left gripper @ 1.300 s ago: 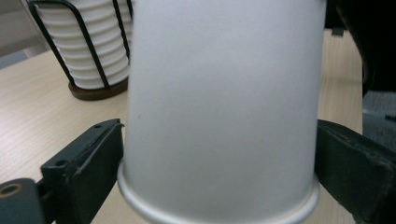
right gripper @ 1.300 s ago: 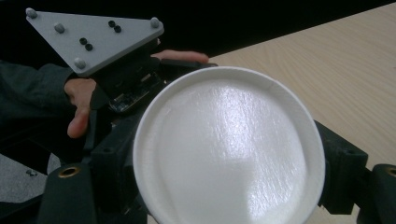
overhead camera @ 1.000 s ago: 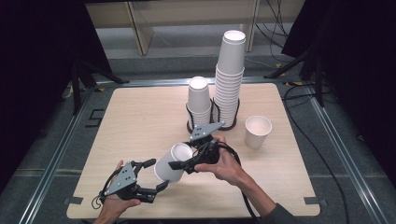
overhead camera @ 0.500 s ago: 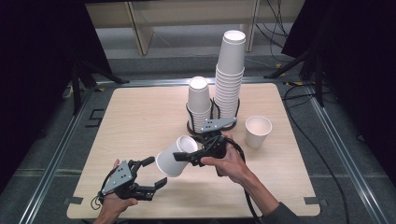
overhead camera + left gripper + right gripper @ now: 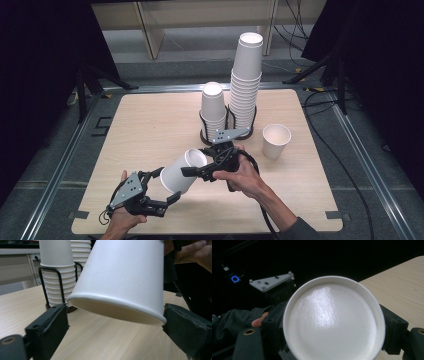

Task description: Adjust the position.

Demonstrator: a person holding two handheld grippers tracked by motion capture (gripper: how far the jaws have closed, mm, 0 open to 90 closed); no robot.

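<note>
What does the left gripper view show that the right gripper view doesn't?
The left gripper view gives the paper cup from the side, tilted above the table, with cup stacks in a wire holder behind. The left gripper has just been opening its jaws, which stand apart beside the cup's rim. The right gripper view gives the cup's round end face-on between the jaws of the right gripper, plus the left gripper's grey plate. Both share the cup and the table.
</note>
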